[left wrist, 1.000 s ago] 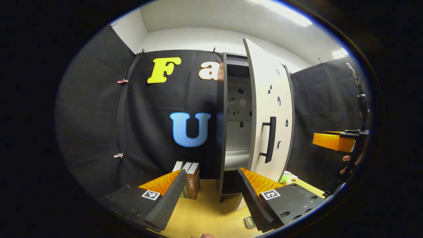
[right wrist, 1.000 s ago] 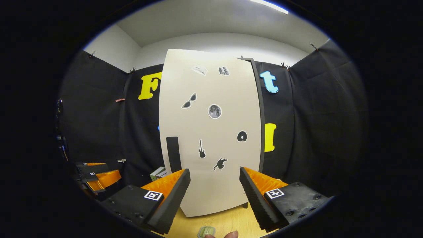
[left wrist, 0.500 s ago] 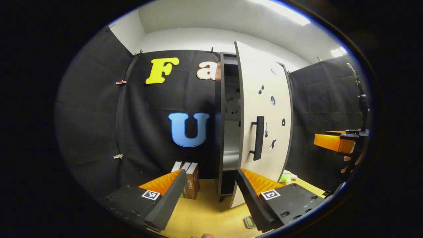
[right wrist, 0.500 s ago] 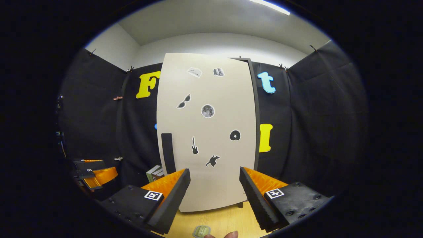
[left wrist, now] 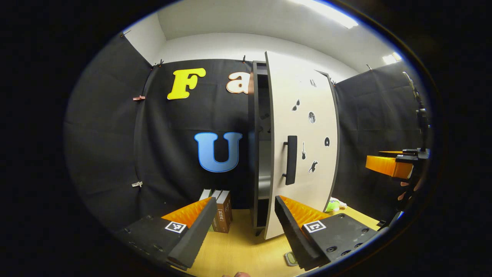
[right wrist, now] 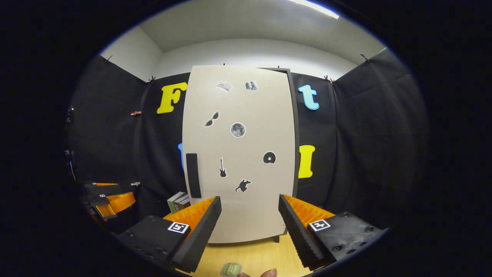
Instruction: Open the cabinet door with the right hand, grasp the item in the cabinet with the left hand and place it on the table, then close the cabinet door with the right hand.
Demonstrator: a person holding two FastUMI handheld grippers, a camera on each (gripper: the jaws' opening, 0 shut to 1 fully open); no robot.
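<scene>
A tall cabinet (left wrist: 258, 154) stands on the table (left wrist: 238, 250) against the booth's cloth, its pale door (left wrist: 300, 142) nearly shut, a narrow dark gap left on the handle side in the left gripper view; the door (right wrist: 240, 154) faces the right gripper view almost square-on; judged from this, the opening and the fetching look done and only the last of the closing is left; books (left wrist: 219, 207) stand on the table just left of the cabinet; a green toy (left wrist: 333, 206) lies on the table to the right of the door's foot; a small pale-green item (right wrist: 231, 269), likely the one taken from the cabinet, lies on the table below and between the right gripper's fingers, near a fingertip at the frame's edge, untouched; the handle (right wrist: 193, 175) sits left of those fingers, apart from them; the right gripper (right wrist: 250, 223) is spread wide and empty, clear of the door; the left gripper (left wrist: 242, 227) is likewise spread and empty, held back from the cabinet.
</scene>
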